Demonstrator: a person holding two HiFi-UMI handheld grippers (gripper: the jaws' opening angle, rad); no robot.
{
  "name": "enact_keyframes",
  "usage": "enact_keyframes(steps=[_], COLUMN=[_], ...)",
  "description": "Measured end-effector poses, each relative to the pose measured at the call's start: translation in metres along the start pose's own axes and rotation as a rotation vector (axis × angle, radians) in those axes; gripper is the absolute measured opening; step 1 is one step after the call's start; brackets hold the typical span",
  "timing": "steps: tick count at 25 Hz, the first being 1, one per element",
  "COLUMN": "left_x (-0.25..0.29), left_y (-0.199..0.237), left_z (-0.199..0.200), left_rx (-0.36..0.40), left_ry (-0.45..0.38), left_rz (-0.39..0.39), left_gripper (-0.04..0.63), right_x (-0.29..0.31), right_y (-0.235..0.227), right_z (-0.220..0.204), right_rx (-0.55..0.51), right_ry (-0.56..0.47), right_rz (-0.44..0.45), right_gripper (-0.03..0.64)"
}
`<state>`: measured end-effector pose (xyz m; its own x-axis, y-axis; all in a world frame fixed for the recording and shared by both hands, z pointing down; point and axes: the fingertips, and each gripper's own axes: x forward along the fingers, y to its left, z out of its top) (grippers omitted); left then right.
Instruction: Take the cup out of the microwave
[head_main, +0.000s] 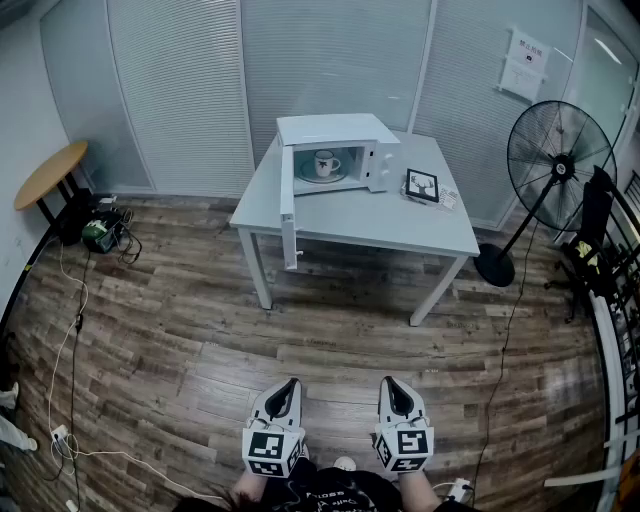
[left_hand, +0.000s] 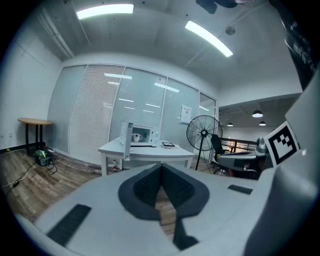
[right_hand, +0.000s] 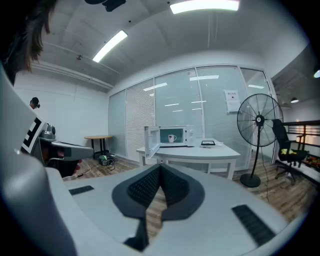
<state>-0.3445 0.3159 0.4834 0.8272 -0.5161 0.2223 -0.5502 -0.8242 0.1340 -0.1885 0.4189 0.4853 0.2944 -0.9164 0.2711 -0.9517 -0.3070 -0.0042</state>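
My left gripper (head_main: 289, 384) and right gripper (head_main: 388, 384) are both clenched on nothing. The white ceramic cup (head_main: 326, 163) stands upright inside the open white microwave (head_main: 330, 128), well ahead of both jaws and almost dead ahead of the right pair.

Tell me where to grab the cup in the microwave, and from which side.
Grip the cup by its body, across its width, near the rim. Come in level from the front, through the open doorway. The cup stands upright on a plate, the microwave closes the other sides, and the door hangs open at the left. The handle seems to point right, so mind it there.
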Motion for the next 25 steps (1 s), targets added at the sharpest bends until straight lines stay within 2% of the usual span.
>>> enact_keyframes(steps=[10, 14, 20, 25], left_x=[0.017, 0.02, 0.024, 0.029], left_y=[0.035, 0.044, 0.057, 0.063], left_z=[0.011, 0.01, 0.012, 0.008], left_rx=[0.03, 0.04, 0.057, 0.037], left_ry=[-0.025, -0.025, -0.023, -0.024], left_rz=[-0.03, -0.056, -0.063, -0.045], left_gripper=[0.006, 0.006, 0.006, 0.006], right_x=[0.027, 0.03, 0.034, 0.042], right_y=[0.017, 0.028, 0.036, 0.027], right_z=[0.014, 0.011, 0.004, 0.007], right_rx=[-0.012, 0.013, 0.023, 0.005], right_ry=[-0.059, -0.068, -0.053, -0.065], right_rz=[-0.013, -0.03, -0.036, -0.053], right_gripper=[0.003, 0.004, 0.005, 0.005])
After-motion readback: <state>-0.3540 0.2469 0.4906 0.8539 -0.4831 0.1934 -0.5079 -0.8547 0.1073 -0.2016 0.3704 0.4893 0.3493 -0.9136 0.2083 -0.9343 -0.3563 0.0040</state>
